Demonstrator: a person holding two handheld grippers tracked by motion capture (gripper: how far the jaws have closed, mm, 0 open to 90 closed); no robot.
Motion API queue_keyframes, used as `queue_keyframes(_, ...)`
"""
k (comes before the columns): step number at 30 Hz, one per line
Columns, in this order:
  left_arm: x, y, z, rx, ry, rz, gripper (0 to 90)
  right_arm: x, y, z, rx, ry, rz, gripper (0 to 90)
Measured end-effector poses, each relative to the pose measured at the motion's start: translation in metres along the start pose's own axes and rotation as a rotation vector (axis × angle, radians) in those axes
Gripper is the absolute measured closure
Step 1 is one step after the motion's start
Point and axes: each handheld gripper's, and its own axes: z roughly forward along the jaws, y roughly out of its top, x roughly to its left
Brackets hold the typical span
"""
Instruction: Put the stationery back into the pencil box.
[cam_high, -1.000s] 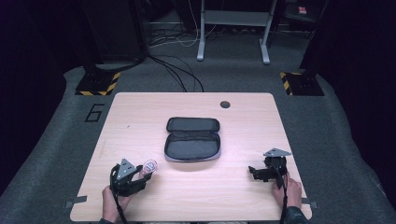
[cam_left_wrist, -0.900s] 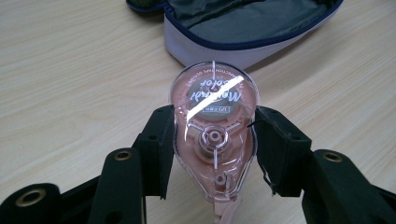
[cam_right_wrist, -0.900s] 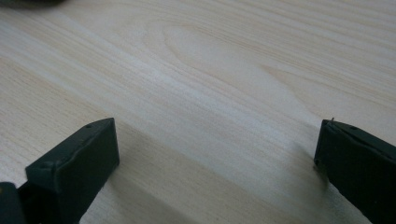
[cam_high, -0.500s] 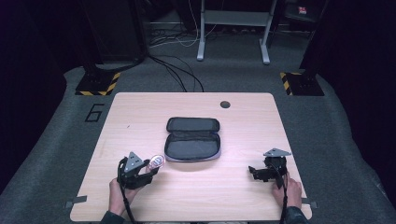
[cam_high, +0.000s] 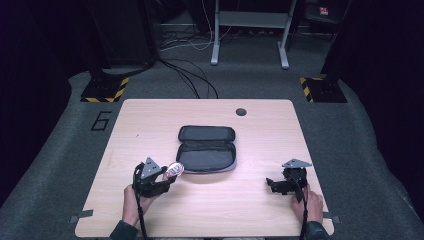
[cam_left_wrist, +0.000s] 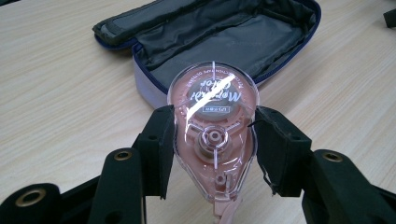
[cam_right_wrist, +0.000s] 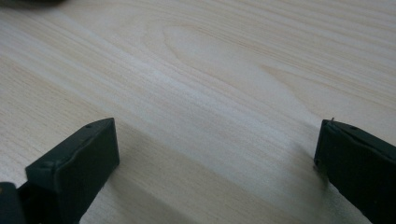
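Because the correction tape dispenser (cam_left_wrist: 212, 135) is a smooth, rounded clear-pink shell, the hold on it looks less secure than it might: the left gripper (cam_left_wrist: 212, 149) has its two black jaws pressed against the curved sides, and such a shape could squirt forward or twist out if the squeeze loosens or the hand tips. In the high view the dispenser (cam_high: 174, 170) sits clamped in the left gripper (cam_high: 167, 176), lifted just off the table (cam_high: 150, 125) and just beside the near left corner of the open pouch (cam_high: 206, 148).

That pouch lies unzipped with its lid folded back, dark lining up. Its raised zip edge (cam_left_wrist: 154, 86) stands between the dispenser and the inside, so a low approach could catch the rim and push the light pouch across the wood instead of clearing it. Nothing holds the pouch down.

Well apart on the right, the right gripper (cam_high: 280, 184) rests low over bare table, its jaws wide and empty, too far off to steady the pouch.
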Motion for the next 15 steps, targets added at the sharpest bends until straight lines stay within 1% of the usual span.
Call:
queue_keyframes(2,0.0,0.003,0.001,0.001,-0.004,0.005,49.9,0.0,0.0,0.0,0.004,-0.001,-0.002,0.0)
queue_keyframes(3,-0.001,0.003,0.003,-0.007,0.001,0.004,49.9,0.0,0.0,0.0,0.005,-0.001,-0.001,0.0)
queue_keyframes(4,0.0,0.005,0.003,0.002,-0.009,0.008,49.9,0.0,0.0,0.0,0.001,-0.002,-0.001,0.0)
queue_keyframes(6,0.0,0.008,0.004,-0.002,-0.01,0.012,49.9,0.0,0.0,0.0,-0.002,0.0,0.0,0.0)
queue_keyframes(7,0.0,0.008,0.004,-0.002,-0.01,0.012,49.9,0.0,0.0,0.0,0.007,0.0,-0.001,0.0)
queue_keyframes(9,0.001,0.011,0.005,0.0,-0.017,0.012,49.9,0.0,0.0,0.0,0.0,0.0,-0.001,0.0)
queue_keyframes(12,0.002,0.014,0.011,-0.014,-0.026,0.002,49.9,0.0,0.0,0.0,0.004,-0.001,0.0,0.0)
queue_keyframes(14,0.002,0.016,0.012,0.002,-0.041,0.003,49.8,0.0,0.0,0.0,0.001,-0.001,0.0,0.0)
queue_keyframes(15,0.002,0.017,0.014,0.0,-0.044,0.001,49.9,0.0,0.0,0.0,0.003,0.0,0.0,0.0)
